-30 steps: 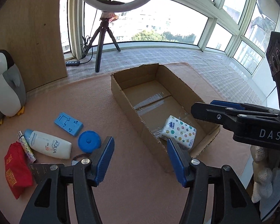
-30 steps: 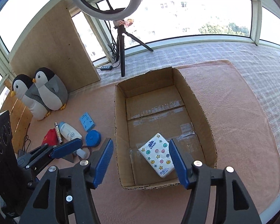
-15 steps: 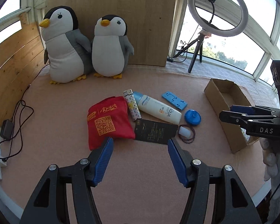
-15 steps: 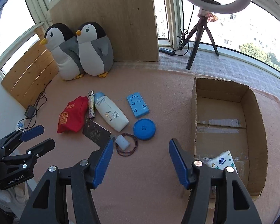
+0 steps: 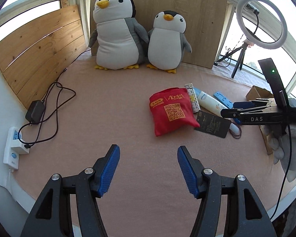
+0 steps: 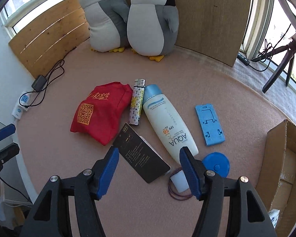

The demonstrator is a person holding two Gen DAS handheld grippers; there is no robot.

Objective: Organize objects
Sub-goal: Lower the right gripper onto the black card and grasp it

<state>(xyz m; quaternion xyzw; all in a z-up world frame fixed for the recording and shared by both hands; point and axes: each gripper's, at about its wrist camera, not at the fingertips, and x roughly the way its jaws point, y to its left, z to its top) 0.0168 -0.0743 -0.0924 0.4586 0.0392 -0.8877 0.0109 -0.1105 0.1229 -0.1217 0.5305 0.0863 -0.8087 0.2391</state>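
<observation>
Loose items lie on the pink table: a red pouch [image 6: 99, 114], a patterned lighter [image 6: 136, 102], a white AQUA bottle [image 6: 167, 126], a blue phone stand [image 6: 209, 125], a blue round disc [image 6: 217, 165], a black card [image 6: 141, 155], and a small white piece inside a rubber band [image 6: 179, 183]. My right gripper [image 6: 149, 167] is open and empty, low over the black card and the bottle's base. My left gripper [image 5: 148, 167] is open and empty over bare table, short of the red pouch [image 5: 172, 110]. The cardboard box [image 6: 282, 158] stands at the right, with a tissue pack corner [image 6: 273, 217] showing.
Two plush penguins [image 5: 140, 33] sit at the back against a wooden board [image 5: 203, 19]. A power strip [image 5: 13, 148] with adapter and cable lies at the left edge. A ring light on a tripod [image 5: 262, 21] stands behind. The right gripper also shows in the left wrist view [image 5: 246, 110].
Both grippers have swung left, away from the box with the tissue pack, toward the loose items. The right gripper has come down close over the card and bottle. Both stay open.
</observation>
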